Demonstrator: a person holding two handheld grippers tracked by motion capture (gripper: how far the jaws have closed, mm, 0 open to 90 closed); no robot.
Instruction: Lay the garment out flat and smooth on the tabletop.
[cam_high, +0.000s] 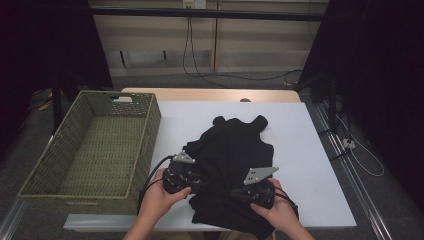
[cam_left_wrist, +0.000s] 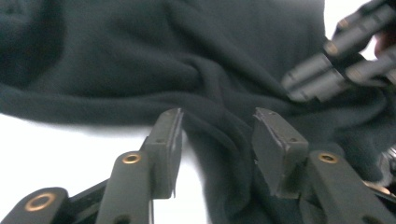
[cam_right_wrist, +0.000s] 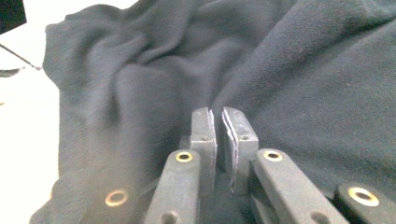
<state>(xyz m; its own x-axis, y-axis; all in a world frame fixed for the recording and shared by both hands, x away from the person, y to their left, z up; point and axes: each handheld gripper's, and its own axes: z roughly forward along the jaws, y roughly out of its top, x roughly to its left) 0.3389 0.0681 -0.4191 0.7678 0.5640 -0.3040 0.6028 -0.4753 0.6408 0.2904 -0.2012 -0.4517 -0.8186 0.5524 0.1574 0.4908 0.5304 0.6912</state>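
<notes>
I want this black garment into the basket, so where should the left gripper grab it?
Take the raised fold of the black garment lying just ahead of the left gripper, coming from the near left edge. That ridge stands proud of the white table, so open jaws can likely straddle it.

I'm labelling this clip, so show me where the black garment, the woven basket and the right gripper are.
black garment (cam_high: 235, 150): high view, middle of the cloth.
woven basket (cam_high: 148, 131): high view, its right wall.
right gripper (cam_right_wrist: 218, 122): right gripper view, between the tips of its nearly closed jaws.
</notes>
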